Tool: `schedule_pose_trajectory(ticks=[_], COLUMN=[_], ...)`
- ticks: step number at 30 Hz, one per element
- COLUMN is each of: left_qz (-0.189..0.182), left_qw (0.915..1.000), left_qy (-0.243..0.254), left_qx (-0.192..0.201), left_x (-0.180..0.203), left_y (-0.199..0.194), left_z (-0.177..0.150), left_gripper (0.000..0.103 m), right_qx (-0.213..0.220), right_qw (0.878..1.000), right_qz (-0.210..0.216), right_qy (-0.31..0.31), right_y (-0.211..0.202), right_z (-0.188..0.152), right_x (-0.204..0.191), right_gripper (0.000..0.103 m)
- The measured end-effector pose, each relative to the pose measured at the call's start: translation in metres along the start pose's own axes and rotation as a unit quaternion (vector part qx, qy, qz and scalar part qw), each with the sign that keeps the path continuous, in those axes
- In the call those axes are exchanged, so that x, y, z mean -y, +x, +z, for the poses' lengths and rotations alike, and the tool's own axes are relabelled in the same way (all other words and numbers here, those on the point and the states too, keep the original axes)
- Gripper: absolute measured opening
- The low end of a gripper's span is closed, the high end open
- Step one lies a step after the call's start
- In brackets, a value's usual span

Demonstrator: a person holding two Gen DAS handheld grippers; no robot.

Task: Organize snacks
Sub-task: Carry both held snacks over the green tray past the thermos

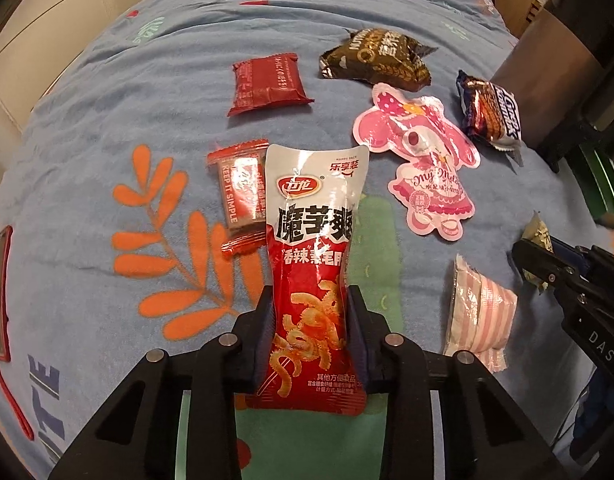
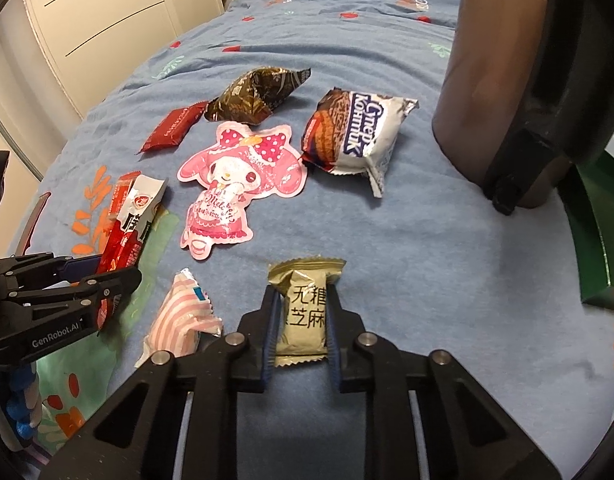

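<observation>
My left gripper is shut on the lower half of a tall red and white konjac snack packet, which is pinched narrow between the pads and stands over the blue bedspread. In the right wrist view the same left gripper shows at the left edge with that red packet. My right gripper is shut on a small olive sesame snack packet just above the bedspread. The right gripper also appears at the right edge of the left wrist view.
Loose on the bedspread lie a pink character pouch, a brown packet, a dark red square packet, a clear red-ended packet, a blue and white cookie pack and a pink striped packet. A green box stands at the right.
</observation>
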State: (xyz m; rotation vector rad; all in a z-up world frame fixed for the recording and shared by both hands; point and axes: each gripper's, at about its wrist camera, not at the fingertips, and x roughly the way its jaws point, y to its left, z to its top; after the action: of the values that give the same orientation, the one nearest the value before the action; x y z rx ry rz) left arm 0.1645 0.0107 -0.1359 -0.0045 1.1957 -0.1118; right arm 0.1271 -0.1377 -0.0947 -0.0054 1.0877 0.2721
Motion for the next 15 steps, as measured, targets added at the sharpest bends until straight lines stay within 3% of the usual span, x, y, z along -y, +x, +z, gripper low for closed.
schedule_pose_trajectory(ticks=[15], left_qz=[0.006], left_qw=[0.9996], left_qy=[-0.018], left_qx=[0.022], left_x=[-0.003], left_y=[-0.036], left_z=[-0.014], left_gripper=[0.029], right_qx=[0.02], right_qw=[1.0], right_qz=[0.017], right_qy=[0.008], right_y=[-0.037], right_z=[-0.008], right_x=[0.006], right_gripper=[0.0])
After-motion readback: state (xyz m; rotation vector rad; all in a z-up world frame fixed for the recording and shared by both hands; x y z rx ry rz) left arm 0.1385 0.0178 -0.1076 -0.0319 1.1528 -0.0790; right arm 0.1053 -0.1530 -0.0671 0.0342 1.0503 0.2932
